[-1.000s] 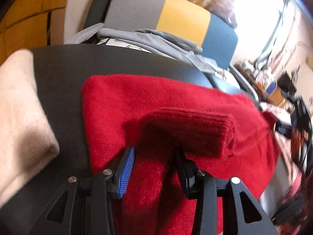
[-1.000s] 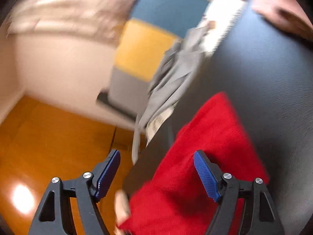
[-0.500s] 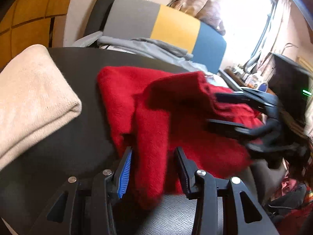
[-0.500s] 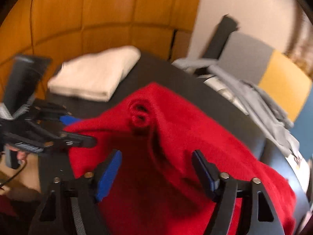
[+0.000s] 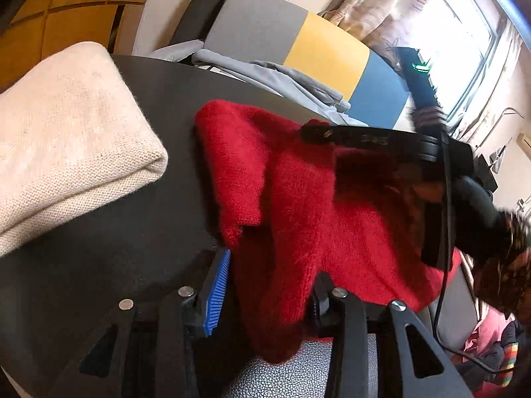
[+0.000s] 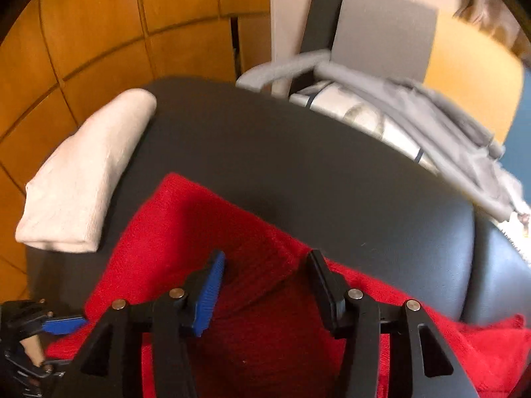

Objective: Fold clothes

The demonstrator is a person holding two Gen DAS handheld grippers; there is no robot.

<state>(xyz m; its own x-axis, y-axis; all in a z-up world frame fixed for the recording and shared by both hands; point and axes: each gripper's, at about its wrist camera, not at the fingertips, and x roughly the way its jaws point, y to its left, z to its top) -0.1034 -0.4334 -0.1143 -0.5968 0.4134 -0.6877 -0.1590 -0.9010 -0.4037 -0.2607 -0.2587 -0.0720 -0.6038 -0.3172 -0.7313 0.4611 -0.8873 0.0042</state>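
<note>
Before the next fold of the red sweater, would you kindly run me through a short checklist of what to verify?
1. Left gripper has the red sweater between its fingers: ok.
2. Right gripper straddles a raised fold of the sweater: ok; whether it is pinched firmly: cannot tell.
3. Sweater lies flat and smooth: not ok, it is bunched and creased.
4. Folded cream garment lies apart from the sweater: ok.
5. Bare black table beyond the sweater for the fold: ok.
6. Sweater edge fully on the table: not ok; in the left wrist view it hangs over the near edge.
</note>
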